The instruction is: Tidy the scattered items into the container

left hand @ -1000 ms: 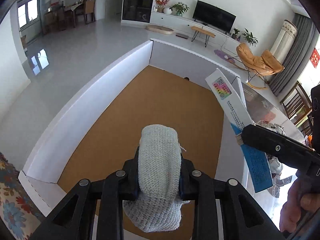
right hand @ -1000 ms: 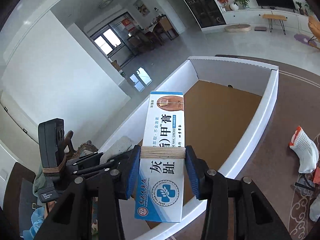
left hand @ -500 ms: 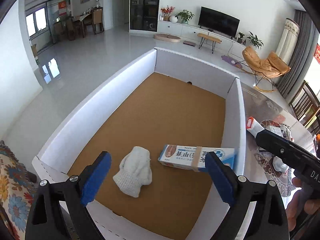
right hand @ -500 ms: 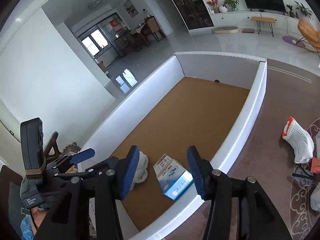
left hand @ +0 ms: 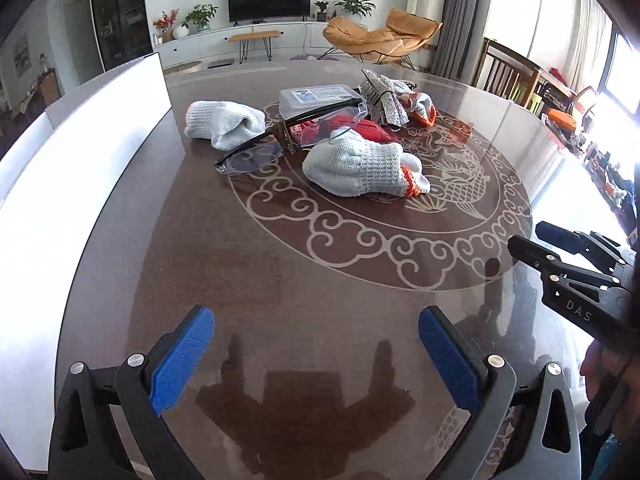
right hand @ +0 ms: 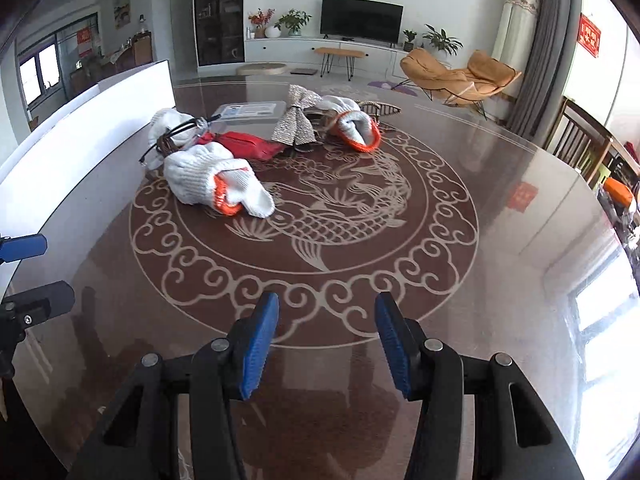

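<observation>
With my left claw (left hand: 316, 354) opening wide and right claw (right hand: 326, 344) half open, both empty, I should reach far over the bench (left hand: 280, 272) for the nearest glove (left hand: 356, 168), box (left hand: 80, 152) at left.

Two wrist views, shared table (left hand: 280, 280) clutter

Gloves (left hand: 360, 168), glasses (left hand: 280, 136) on table (left hand: 280, 272), right of container (left hand: 80, 160).
</observation>
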`<state>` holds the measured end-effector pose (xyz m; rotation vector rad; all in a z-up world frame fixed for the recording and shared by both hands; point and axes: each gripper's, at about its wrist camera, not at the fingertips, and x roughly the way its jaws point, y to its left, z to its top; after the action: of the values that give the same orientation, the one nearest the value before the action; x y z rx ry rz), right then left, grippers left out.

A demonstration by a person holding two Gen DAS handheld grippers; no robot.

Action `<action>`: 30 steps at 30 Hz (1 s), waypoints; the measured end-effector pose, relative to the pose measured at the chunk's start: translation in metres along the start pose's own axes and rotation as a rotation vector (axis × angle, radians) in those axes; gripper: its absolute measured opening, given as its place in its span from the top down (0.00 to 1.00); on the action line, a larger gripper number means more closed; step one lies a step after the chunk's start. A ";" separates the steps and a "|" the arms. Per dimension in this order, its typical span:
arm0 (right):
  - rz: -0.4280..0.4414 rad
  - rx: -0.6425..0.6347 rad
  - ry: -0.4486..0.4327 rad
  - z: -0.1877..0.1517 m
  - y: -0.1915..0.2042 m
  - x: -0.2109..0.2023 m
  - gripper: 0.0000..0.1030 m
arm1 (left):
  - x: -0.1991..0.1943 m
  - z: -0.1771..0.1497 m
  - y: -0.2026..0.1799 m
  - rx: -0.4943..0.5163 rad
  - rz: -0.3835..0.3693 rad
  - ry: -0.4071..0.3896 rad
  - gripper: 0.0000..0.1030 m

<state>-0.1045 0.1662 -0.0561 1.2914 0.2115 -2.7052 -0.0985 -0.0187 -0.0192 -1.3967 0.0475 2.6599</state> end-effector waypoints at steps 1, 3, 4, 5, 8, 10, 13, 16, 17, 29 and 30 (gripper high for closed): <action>-0.007 0.030 0.006 -0.002 -0.012 0.004 0.50 | 0.007 0.004 -0.005 -0.004 -0.003 -0.008 0.00; -0.013 0.065 0.012 -0.002 -0.028 0.009 0.50 | 0.019 0.011 -0.010 -0.011 0.016 -0.013 0.00; -0.015 0.070 0.013 -0.001 -0.034 0.011 0.50 | 0.025 0.017 -0.010 -0.013 0.033 -0.013 0.00; -0.014 0.070 0.012 0.003 -0.037 0.014 0.50 | 0.030 0.021 -0.010 -0.010 0.046 -0.015 0.00; -0.004 0.075 0.000 0.015 -0.041 0.024 0.50 | 0.043 0.028 -0.006 -0.016 0.080 -0.013 0.00; 0.003 0.083 0.006 0.023 -0.042 0.034 0.50 | 0.045 0.028 0.001 -0.039 0.075 -0.012 0.00; -0.001 0.093 0.011 0.033 -0.039 0.042 0.46 | 0.047 0.028 0.001 -0.038 0.074 -0.018 0.00; 0.003 0.093 0.015 0.037 -0.039 0.045 0.41 | 0.051 0.031 0.001 -0.040 0.073 -0.018 0.00; 0.006 0.094 0.015 0.037 -0.039 0.046 0.40 | 0.051 0.031 0.001 -0.040 0.073 -0.018 0.00; 0.008 0.094 0.016 0.037 -0.037 0.047 0.40 | 0.052 0.031 0.002 -0.039 0.071 -0.017 0.00; 0.008 0.094 0.016 0.037 -0.037 0.047 0.40 | 0.052 0.031 0.002 -0.040 0.070 -0.017 0.00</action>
<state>-0.1682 0.1926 -0.0672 1.3356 0.0806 -2.7290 -0.1538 -0.0127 -0.0445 -1.4090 0.0431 2.7441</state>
